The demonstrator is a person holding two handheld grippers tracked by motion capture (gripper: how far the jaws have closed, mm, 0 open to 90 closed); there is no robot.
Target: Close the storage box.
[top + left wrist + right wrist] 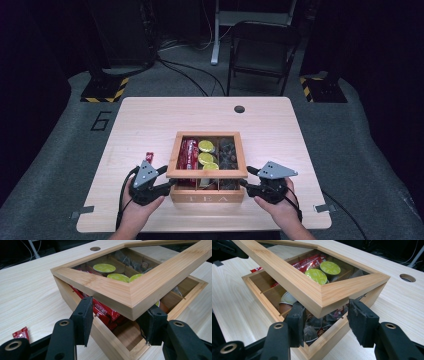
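High view: both forearms enter from the bottom edge, hands level and turned inward toward a wooden tea box (207, 192) standing near the front of the tabletop (150, 120). Left gripper (169, 184) meets the box's front-left corner, right gripper (245, 184) its front-right corner; each carries a grey three-cornered plate on top. Lid (207, 173) is a pale bamboo frame around a clear pane, hinged at the far side, its front edge raised off the box so a gap shows beneath. Left gripper view: the two black fingers (83, 315) stand on either side of the lid's mitred corner, partly spread, and whether their pads press the wood I cannot tell. Right gripper view: same arrangement at the other corner, fingers (362, 320) partly spread beside the frame, contact not clear. Box has thin wooden dividers forming three rows: glossy red packets (188, 154) at the left, round capsules with yellow-green foil tops (206, 146) in the middle, dark crinkled sachets (229, 152) at the right. One red packet (149, 157) lies loose on the tabletop just left of the box. Tabletop is light wood grain with a round cable hole (239, 109) near the far edge.
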